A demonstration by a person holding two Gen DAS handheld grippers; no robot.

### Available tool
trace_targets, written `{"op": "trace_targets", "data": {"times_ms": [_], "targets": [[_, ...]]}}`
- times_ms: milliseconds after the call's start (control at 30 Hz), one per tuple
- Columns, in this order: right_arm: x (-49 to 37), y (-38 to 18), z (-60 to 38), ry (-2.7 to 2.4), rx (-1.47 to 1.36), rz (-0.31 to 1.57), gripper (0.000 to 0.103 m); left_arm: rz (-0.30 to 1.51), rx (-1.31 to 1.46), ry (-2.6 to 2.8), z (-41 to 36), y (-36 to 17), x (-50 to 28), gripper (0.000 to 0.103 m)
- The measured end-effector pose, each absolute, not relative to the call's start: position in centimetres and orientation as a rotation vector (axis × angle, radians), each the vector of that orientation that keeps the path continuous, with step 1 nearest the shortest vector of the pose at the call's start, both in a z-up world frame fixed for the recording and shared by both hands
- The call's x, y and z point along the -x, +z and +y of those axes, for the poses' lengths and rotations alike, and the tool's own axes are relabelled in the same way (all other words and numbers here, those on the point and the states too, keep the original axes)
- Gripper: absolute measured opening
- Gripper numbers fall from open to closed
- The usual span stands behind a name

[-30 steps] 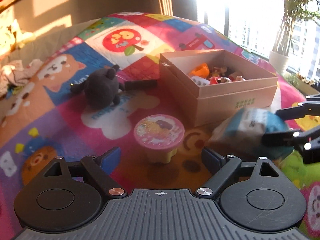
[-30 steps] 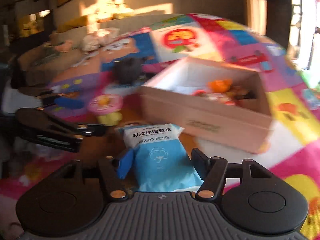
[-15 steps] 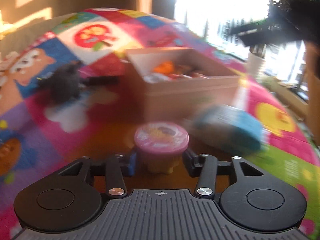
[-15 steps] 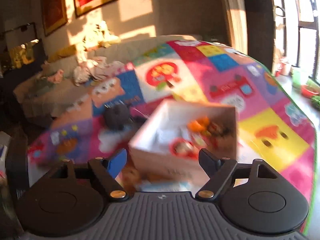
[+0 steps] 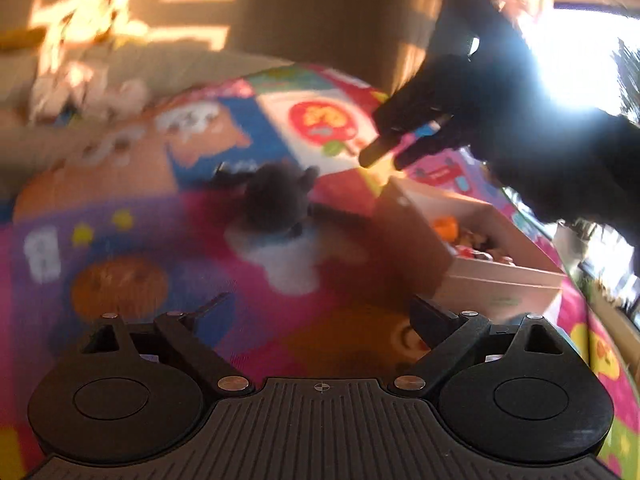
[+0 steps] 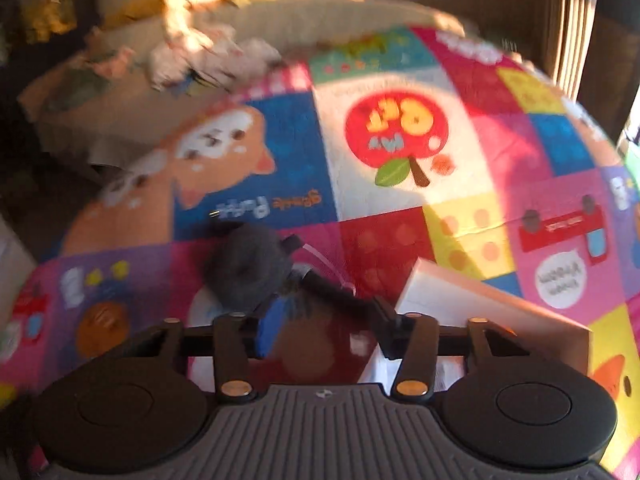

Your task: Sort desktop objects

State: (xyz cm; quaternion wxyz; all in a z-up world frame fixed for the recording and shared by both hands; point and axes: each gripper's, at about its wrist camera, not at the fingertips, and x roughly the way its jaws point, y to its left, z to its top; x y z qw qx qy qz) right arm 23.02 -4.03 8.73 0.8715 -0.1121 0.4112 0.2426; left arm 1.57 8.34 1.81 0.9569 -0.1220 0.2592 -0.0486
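Both views are motion-blurred. In the left wrist view a dark grey plush toy [image 5: 276, 196] lies on the colourful play mat, left of a tan cardboard box [image 5: 472, 264] holding several small items. My left gripper [image 5: 320, 316] is open and empty, raised above the mat. My right gripper [image 5: 384, 148] shows there as a dark shape high above the box's far corner. In the right wrist view the right gripper [image 6: 324, 328] is open and empty, with the plush toy [image 6: 244, 268] just ahead on the left and the box's corner [image 6: 480, 304] on the right.
The patterned mat [image 6: 400, 136] covers the surface. Crumpled cloth and clutter [image 6: 208, 52] lie beyond its far edge. A bright window [image 5: 580, 64] stands at the right. A dark strap-like piece [image 6: 332, 288] lies beside the plush toy.
The right gripper has let go of the blue packet and risen above the box. The left gripper has lifted and swung left; the pink cup and the packet are out of view.
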Motion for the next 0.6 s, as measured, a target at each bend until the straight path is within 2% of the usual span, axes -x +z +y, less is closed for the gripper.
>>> {"op": "trace_targets", "data": {"times_ms": [67, 100, 233, 333, 400, 500, 533, 600], "targets": [[-26.4, 7.0, -1.9, 0.467, 0.217, 0.935, 0.029, 0.548, 0.249, -0.111, 8.6, 1.1, -1.6, 0.097], [-28.0, 6.1, -1.0, 0.436, 0.211, 0.958, 0.028, 0.557, 0.236, -0.116, 8.6, 1.0, -1.5, 0.097], [-32.6, 3.0, 0.8, 0.303, 0.212, 0.995, 0.027, 0.556, 0.226, -0.119, 8.7, 0.7, -0.7, 0.099], [-34.0, 1.4, 0.6, 0.325, 0.162, 1.089, 0.027, 0.557, 0.258, -0.122, 9.2, 0.5, -0.7, 0.1], [-33.2, 0.7, -0.2, 0.389, 0.127, 1.176, 0.028, 0.562, 0.264, -0.128, 9.1, 0.4, -0.7, 0.1], [-29.9, 2.5, -2.0, 0.584, 0.088, 1.24, 0.03, 0.547, 0.258, -0.147, 8.9, 0.5, -0.4, 0.1], [-28.7, 3.8, -3.1, 0.663, 0.031, 1.233, 0.034, 0.546, 0.257, -0.154, 8.8, 0.4, -0.4, 0.1], [-26.7, 6.5, -4.8, 0.68, -0.019, 1.141, 0.064, 0.556, 0.255, -0.157, 8.7, 0.3, -0.5, 0.1]]}}
